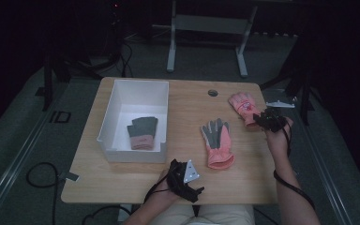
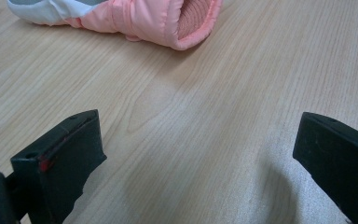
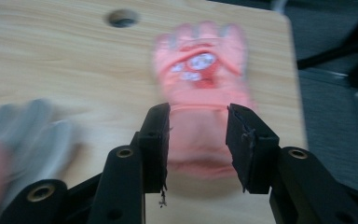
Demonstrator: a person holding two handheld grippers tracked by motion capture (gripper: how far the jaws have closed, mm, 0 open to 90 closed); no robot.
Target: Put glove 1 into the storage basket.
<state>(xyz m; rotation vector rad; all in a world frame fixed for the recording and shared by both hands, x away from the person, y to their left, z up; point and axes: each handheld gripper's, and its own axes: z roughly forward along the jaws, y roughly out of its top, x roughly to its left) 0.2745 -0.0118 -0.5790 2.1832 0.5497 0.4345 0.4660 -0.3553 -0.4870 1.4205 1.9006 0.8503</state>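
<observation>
A pink glove (image 1: 242,105) with a white print lies at the table's back right. My right gripper (image 1: 267,119) hovers at its cuff end. In the right gripper view the jaws (image 3: 199,109) stand partly apart over the cuff of this glove (image 3: 200,65), with the pads off the fabric. A second pink glove (image 1: 218,140) with a grey palm lies mid-table, blurred at the left edge (image 3: 23,126) of that view. My left gripper (image 1: 183,174) rests near the front edge, open wide (image 2: 200,119) over bare wood. The grey-palmed glove's cuff (image 2: 168,18) lies ahead of it.
A white box (image 1: 107,123) on the left half of the table holds a grey glove with a pink cuff (image 1: 142,132). A cable hole (image 1: 213,93) sits near the back edge. The table's right edge lies close beside the printed glove. Cables trail on the floor.
</observation>
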